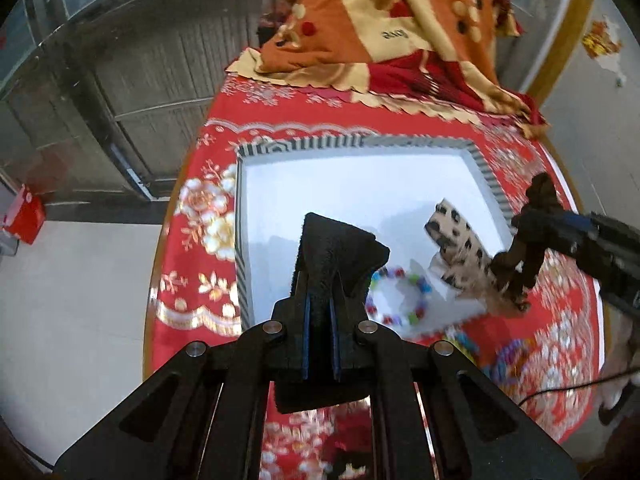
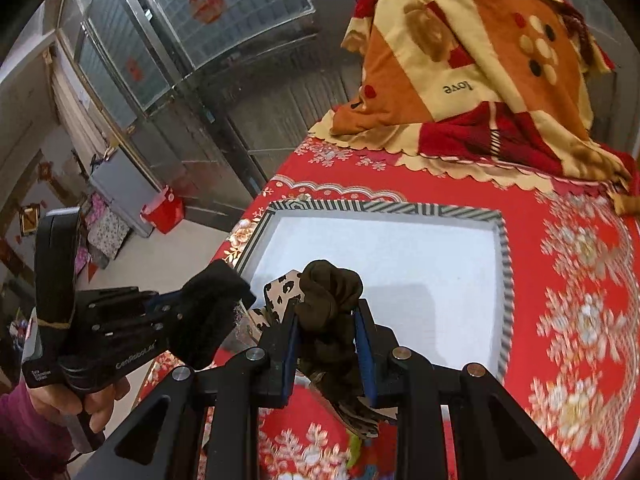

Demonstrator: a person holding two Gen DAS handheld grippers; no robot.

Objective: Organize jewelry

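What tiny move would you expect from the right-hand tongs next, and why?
Probably ease the right tongs forward and let go. They seem to grip the leopard-print piece, which hangs over the near edge of the white tray, partly outside it. A beaded bracelet already lies inside, so the tray looks like the collecting spot.

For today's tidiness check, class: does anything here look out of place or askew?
Yes. One bead bracelet lies in the tray, but other beads sit outside on the red cloth. A leopard-print item lies tilted over the tray's edge.
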